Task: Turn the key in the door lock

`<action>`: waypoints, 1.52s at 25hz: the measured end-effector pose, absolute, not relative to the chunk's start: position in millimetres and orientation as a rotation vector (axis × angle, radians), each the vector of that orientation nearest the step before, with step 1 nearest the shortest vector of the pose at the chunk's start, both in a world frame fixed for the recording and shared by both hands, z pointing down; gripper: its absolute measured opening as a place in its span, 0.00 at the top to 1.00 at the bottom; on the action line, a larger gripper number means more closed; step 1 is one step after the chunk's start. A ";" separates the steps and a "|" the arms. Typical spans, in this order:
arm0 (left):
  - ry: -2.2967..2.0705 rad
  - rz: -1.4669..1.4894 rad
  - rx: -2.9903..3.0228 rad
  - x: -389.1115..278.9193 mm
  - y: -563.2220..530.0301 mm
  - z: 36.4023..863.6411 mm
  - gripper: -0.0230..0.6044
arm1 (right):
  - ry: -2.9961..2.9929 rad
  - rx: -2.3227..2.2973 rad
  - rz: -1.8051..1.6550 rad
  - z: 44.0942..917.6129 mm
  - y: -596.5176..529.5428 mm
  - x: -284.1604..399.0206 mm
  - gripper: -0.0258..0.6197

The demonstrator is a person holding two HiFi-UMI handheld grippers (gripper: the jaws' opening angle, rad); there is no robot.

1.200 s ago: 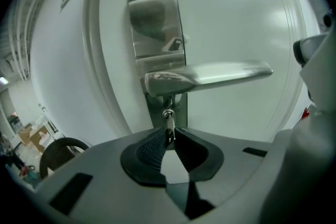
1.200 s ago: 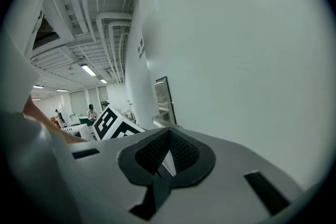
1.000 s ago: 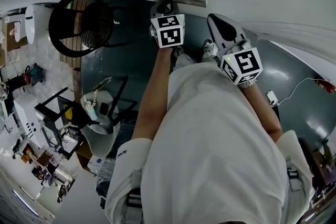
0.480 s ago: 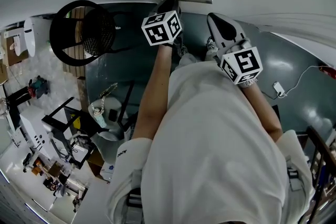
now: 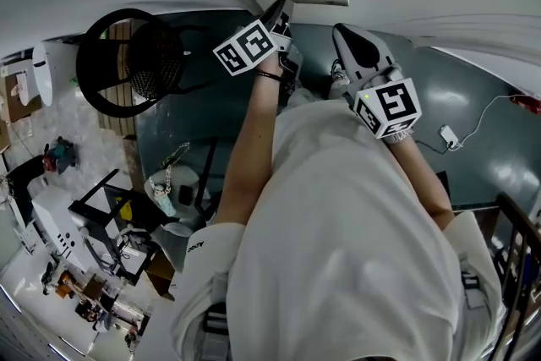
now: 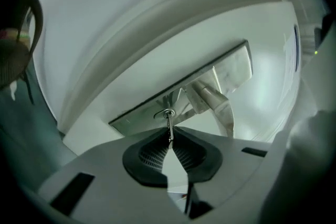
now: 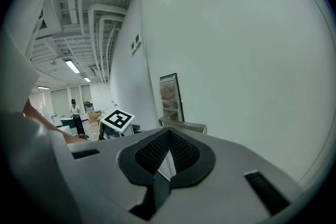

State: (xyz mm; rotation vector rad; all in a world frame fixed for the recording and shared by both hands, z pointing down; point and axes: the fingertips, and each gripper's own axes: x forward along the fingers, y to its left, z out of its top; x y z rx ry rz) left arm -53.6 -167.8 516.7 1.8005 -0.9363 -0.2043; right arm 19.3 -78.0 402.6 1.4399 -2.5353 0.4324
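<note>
Closing left gripper (image 6: 169, 139) jaws, key (image 6: 169, 124) pinched between

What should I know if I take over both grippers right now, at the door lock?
Left gripper: its jaws have just been closing and are shut on the key, which sits in the lock beside the lever handle.
Right gripper: shut, empty, apart from the door.
Done: key is in the lock and gripped.
Left: turn the key; how far it is already turned, I cannot tell.
</note>
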 end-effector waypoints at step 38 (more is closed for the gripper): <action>-0.724 -0.540 1.661 -66.6 -147.6 506.3 0.87 | -2.586 1.323 0.429 405.9 -72.3 36.9 0.97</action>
